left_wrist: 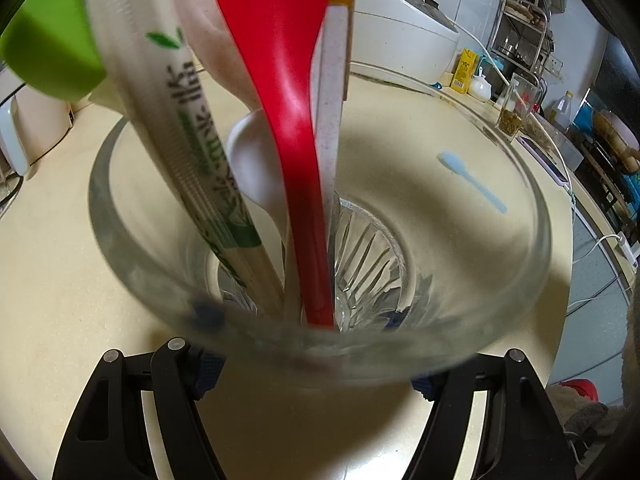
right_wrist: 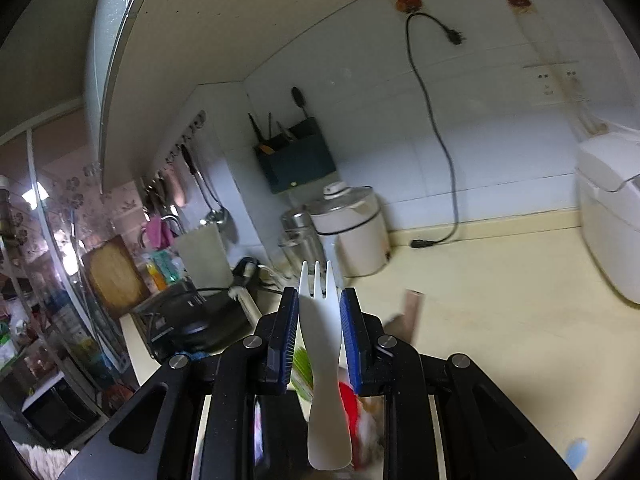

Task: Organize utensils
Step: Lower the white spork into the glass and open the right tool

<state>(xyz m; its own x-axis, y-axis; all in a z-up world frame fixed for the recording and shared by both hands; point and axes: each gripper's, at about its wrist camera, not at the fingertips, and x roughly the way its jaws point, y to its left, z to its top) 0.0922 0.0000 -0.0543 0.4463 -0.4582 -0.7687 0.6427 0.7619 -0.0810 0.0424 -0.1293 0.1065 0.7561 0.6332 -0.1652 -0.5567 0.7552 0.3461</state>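
The left tongs (left_wrist: 316,364) pinch a clear glass cup (left_wrist: 460,280) standing on the cream desk (left_wrist: 60,300). Inside the cup stand a red spoon (left_wrist: 280,80), a white spoon (left_wrist: 256,168), wrapped chopsticks (left_wrist: 176,120) and a speckled handle (left_wrist: 332,100). A light blue spoon (left_wrist: 472,178) lies on the desk at 2 o'clock from the cup. The right tongs (right_wrist: 320,320) pinch a white fork (right_wrist: 322,352), tines pointing to 12 o'clock, raised above the desk.

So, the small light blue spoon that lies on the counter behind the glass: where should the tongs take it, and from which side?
Grip the light blue spoon on its thin handle, near the middle, coming from above with the fingers on its two long sides. It lies flat on the counter, so only its narrow width fits a pinch. The bowl end is wider and probably harder to pinch.
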